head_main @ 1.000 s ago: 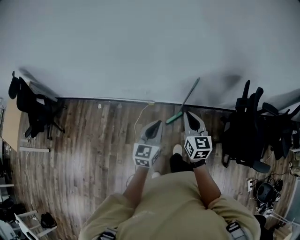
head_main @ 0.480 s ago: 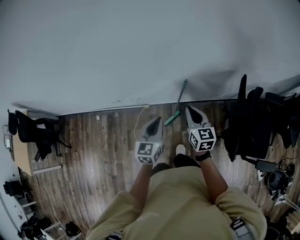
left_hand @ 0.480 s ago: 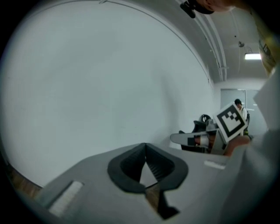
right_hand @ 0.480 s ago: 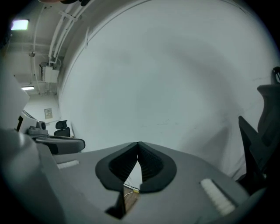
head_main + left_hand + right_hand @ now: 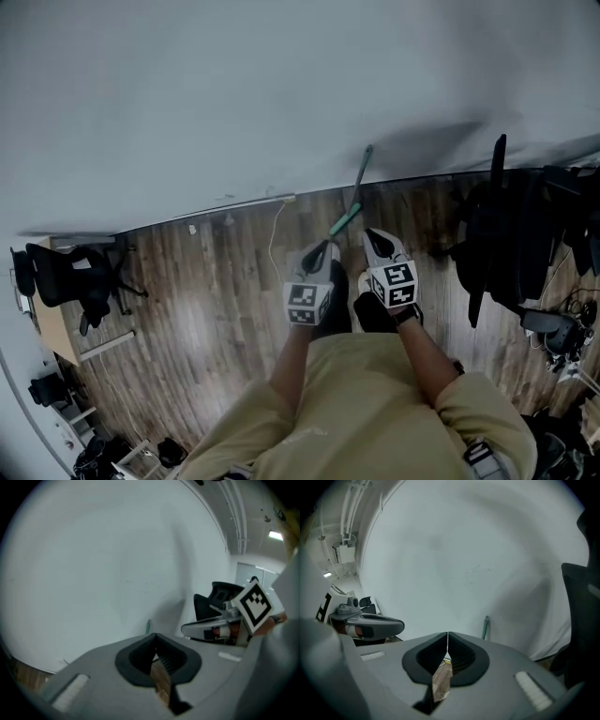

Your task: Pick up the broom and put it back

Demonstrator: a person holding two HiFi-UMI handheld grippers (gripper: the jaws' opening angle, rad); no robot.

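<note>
While the broom (image 5: pixel 354 192) leans on the wall (image 5: pixel 281 94) at upper centre of the head view, the left gripper (image 5: pixel 323 249) and right gripper (image 5: pixel 374 236) sit just below it, jaws pressed together and empty. This looks like the approach. Next, one gripper needs to open and close round the handle.

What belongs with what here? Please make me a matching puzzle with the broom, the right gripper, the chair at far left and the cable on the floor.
Things:
1. broom
2. right gripper
3. office chair
4. cable

Descriptions:
A. white, lying on the floorboards
B. black, standing at far left
C. green, leaning against the wall
D. jaws shut, holding nothing

Pairs: 1-C, 2-D, 3-B, 4-A
</note>
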